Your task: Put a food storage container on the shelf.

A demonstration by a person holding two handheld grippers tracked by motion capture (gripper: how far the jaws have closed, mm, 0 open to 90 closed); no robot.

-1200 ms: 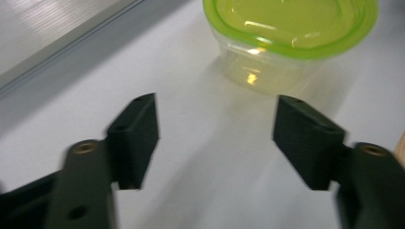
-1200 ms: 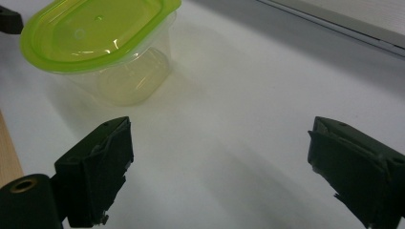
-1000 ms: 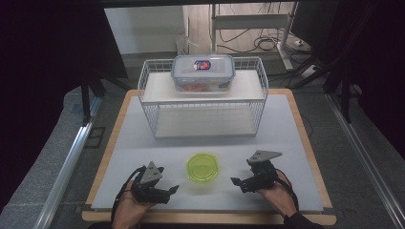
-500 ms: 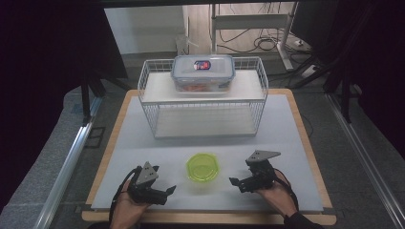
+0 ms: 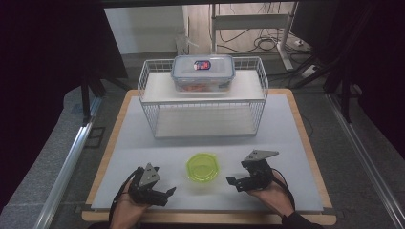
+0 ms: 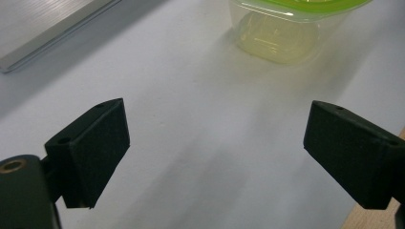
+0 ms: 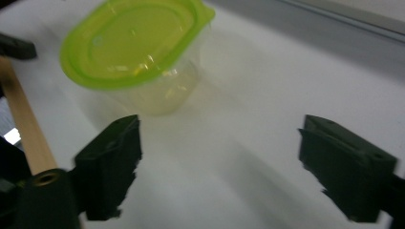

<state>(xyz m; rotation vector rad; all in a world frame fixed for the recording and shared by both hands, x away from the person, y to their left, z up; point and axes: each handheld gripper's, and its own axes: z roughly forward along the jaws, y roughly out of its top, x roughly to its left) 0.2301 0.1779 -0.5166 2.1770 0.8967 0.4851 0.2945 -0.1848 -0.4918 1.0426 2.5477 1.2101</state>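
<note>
Two grippers were in my hands over the near part of the desk (image 5: 143, 143), a pale grey surface with a wooden border. Largest on it was the white wire rack (image 5: 203, 114), standing along the desk's far edge, about midway between its left and right edges. On the rack's upper shelf sat a clear lidded box (image 5: 203, 72) with a red and blue label on its lid and something reddish inside; the lower shelf lay beneath it.

Nearer to me, close to the middle of the desk's near edge, stood the small clear tub with a green lid (image 5: 202, 167), upright, lid on. It sat between my two grippers, touched by neither.

My left gripper (image 5: 169, 192) lay low near the desk's near edge, just left of the tub, pointing toward it. In the left gripper view its jaws stood wide apart with only bare desk between them, and the tub (image 6: 282, 28) sat ahead, beyond the tips. My left hand (image 5: 126, 207) came in over the near edge.

My right gripper (image 5: 231, 183) sat on the tub's other side, also near the near edge, aimed back toward the tub. Its jaws too were spread wide, holding nothing; in the right gripper view the tub (image 7: 138, 52) stood ahead, apart from them. My right hand (image 5: 274, 195) cradled it from beneath.
</note>
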